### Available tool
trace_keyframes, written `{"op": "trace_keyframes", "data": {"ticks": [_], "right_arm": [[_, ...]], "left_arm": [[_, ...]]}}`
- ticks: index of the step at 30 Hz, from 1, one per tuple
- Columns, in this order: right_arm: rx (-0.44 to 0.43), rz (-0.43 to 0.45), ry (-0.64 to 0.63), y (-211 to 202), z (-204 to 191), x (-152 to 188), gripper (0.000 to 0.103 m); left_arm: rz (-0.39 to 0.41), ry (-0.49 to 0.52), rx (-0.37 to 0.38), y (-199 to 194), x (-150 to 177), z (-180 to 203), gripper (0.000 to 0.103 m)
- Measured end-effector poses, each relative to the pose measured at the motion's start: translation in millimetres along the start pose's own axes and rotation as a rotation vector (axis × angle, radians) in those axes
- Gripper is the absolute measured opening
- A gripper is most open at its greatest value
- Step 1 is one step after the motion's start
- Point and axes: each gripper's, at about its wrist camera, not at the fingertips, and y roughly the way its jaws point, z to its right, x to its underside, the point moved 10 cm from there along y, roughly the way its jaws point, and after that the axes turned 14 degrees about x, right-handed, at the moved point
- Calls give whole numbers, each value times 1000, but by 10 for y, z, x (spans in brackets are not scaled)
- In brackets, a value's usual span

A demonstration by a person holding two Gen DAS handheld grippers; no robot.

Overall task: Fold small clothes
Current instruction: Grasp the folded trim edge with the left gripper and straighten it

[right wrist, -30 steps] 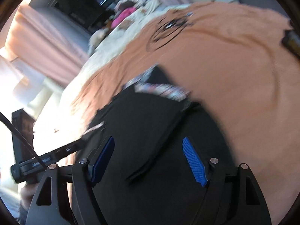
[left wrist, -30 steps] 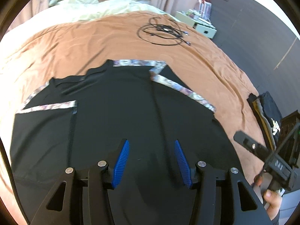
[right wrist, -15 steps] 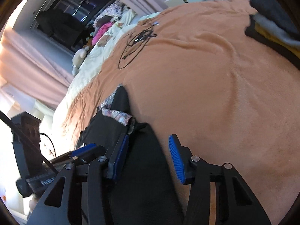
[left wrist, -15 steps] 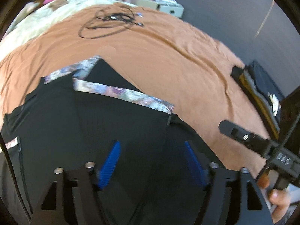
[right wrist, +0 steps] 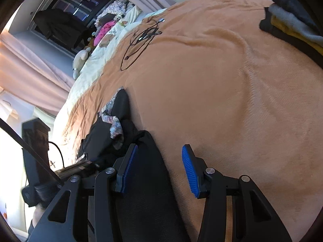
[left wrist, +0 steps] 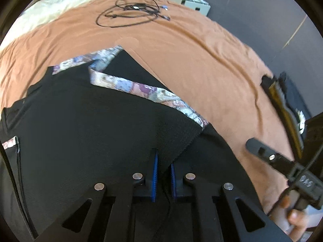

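A black garment [left wrist: 84,125] with patterned trim bands [left wrist: 141,88] lies spread on the orange bedsheet [left wrist: 181,46]. My left gripper [left wrist: 163,165] is shut on a fold of the black fabric near the garment's right side. My right gripper [right wrist: 159,157] is open, low over the garment's right edge [right wrist: 145,191], with black fabric between its blue pads. The right gripper also shows at the right of the left wrist view [left wrist: 282,161].
A coil of black cable [left wrist: 133,12] lies on the far part of the bed. A stack of folded clothes [left wrist: 286,104] sits at the bed's right edge; it also shows in the right wrist view [right wrist: 292,20]. A white cabinet [left wrist: 193,2] stands beyond.
My left gripper has closed on the black fabric after moving right across the garment. My right gripper has dropped lower over the garment's right edge and stays open.
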Motion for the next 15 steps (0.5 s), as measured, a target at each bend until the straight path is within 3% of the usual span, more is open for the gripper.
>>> {"op": "trace_keyframes", "data": {"ticks": [6,15], "right_arm": [[-26,-9,-52,58,-172,57,43],[-20,-21,-114,163,-307,99,43]], "left_arm": [[81,-62,28,-396,-62,-153,8],[160,-163,-31,-777,-26,-665,8]]}}
